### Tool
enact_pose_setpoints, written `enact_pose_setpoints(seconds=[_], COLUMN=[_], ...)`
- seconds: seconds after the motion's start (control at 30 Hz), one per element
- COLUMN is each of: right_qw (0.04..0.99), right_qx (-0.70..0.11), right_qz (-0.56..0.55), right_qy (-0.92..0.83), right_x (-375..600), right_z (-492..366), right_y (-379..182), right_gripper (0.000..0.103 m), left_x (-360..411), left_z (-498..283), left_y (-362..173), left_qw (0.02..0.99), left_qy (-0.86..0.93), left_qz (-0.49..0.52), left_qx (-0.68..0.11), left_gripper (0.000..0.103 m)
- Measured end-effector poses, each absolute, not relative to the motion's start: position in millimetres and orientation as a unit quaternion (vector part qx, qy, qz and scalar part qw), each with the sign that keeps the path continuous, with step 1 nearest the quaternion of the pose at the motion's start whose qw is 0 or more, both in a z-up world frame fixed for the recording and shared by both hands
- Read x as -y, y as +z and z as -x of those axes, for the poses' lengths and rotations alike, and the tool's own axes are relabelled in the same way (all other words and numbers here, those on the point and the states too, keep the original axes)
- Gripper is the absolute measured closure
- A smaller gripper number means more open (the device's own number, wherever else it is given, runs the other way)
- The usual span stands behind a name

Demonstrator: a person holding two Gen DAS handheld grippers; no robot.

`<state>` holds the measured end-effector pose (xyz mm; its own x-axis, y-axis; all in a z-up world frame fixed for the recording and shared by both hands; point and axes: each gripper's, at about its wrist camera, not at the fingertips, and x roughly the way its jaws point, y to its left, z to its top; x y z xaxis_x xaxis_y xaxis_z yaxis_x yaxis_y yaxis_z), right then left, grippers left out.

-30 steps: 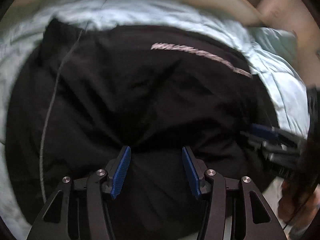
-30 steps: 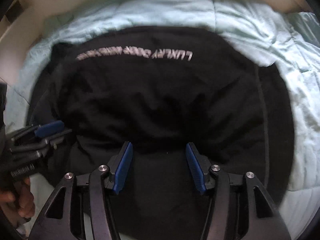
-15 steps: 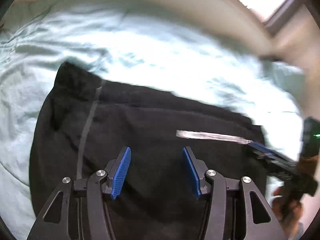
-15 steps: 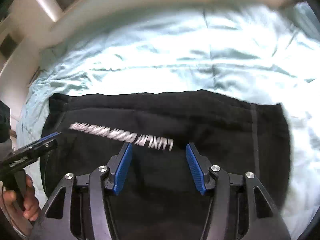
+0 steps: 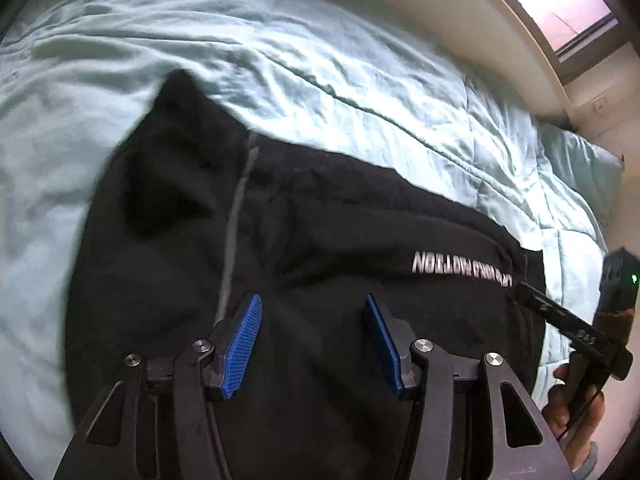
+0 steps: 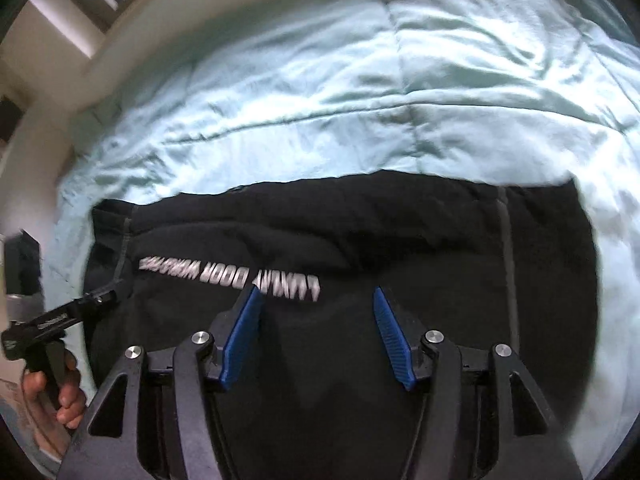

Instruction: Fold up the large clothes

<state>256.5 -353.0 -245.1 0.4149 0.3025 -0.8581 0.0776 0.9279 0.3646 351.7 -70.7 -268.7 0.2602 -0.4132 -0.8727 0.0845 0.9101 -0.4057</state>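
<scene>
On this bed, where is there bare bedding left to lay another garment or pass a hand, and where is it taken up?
Free: the wide band of pale green comforter between the black garment and the cream wall, plus the strip beyond the garment's outer seam in the right wrist view. In the left wrist view, bare bedding also borders the garment's peaked corner. Crowded: the near middle, covered by the garment, with both tools over it.
</scene>
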Motion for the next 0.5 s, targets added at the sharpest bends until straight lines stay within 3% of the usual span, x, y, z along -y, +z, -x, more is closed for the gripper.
enact_pose_setpoints(seconds=[0.13, 0.23, 0.37, 0.5], right_qw=[0.836, 0.823, 0.807, 0.807], right_qx=[-0.518, -0.537, -0.573, -0.570], right_qz=[-0.171, -0.176, -0.140, -0.149], right_qy=[0.058, 0.060, 0.035, 0.032], right_x=[360, 349, 329, 330], right_z=[-199, -165, -158, -164], right_y=[-227, -244, -282, -272], right_gripper=[0.040, 0.040, 0.038, 0.038], left_x=[45, 37, 46, 38], left_z=[-301, -265, -256, -250], left_y=[-247, -258, -287, -271], left_qw=[0.792, 0.788, 0.787, 0.793], left_qy=[-0.166, -0.159, -0.147, -0.148], left_qz=[0.153, 0.160, 0.130, 0.126], left_qx=[-0.568, -0.573, -0.585, -0.578], left_gripper=[0.047, 0.047, 0.048, 0.047])
